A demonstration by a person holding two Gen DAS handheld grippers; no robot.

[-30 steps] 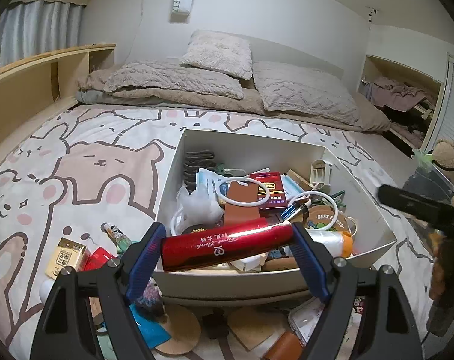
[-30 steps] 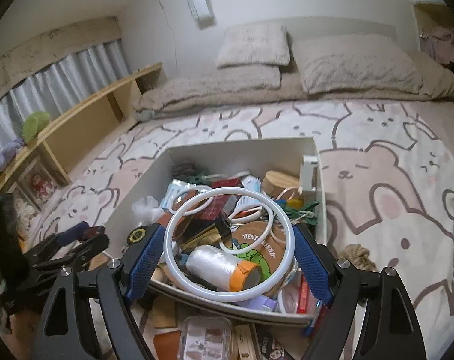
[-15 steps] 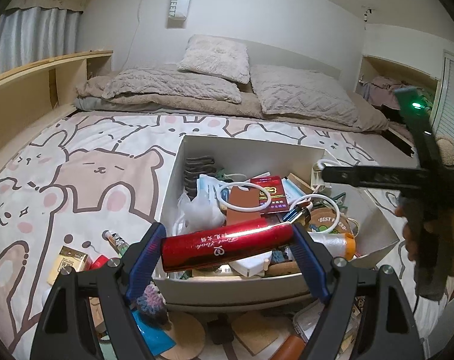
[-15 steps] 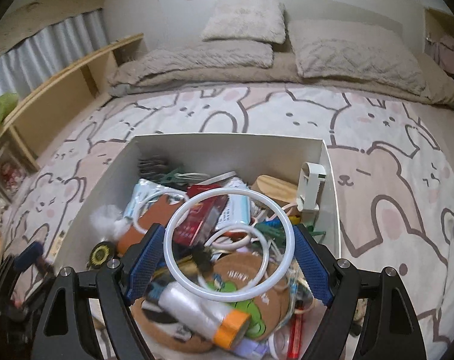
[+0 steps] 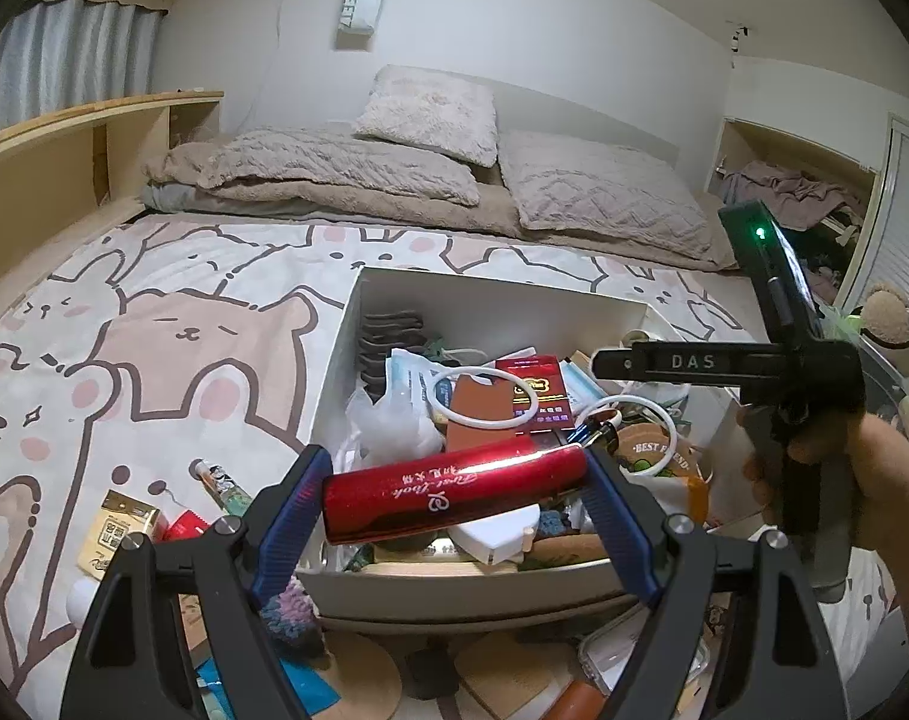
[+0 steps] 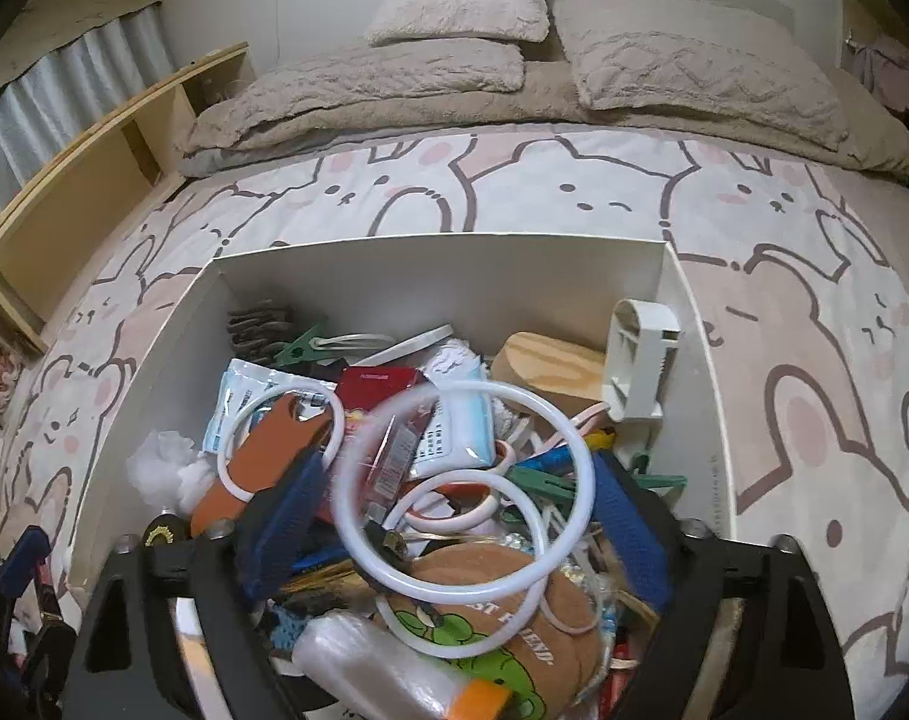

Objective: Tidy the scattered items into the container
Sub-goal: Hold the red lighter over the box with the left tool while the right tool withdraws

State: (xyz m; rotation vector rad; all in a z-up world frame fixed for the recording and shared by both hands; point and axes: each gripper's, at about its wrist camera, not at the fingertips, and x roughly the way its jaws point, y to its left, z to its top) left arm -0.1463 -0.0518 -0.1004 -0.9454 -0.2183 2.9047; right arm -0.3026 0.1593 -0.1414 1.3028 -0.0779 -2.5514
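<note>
While unclamped, ring point(image 6: 463, 483) between tool point(image 6: 454, 516) pads.

White ring point(image 6: 463, 483) motion-blurred (left arc smeared), items beneath box point(image 5: 454, 591) hidden

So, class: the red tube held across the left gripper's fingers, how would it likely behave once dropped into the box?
The red tube is round and glossy, so it would probably roll or slide off the heaped clutter in the white box. It keeps a straight line between the left gripper fingers, so it is likely stiff. Its weight cannot be judged.
</note>
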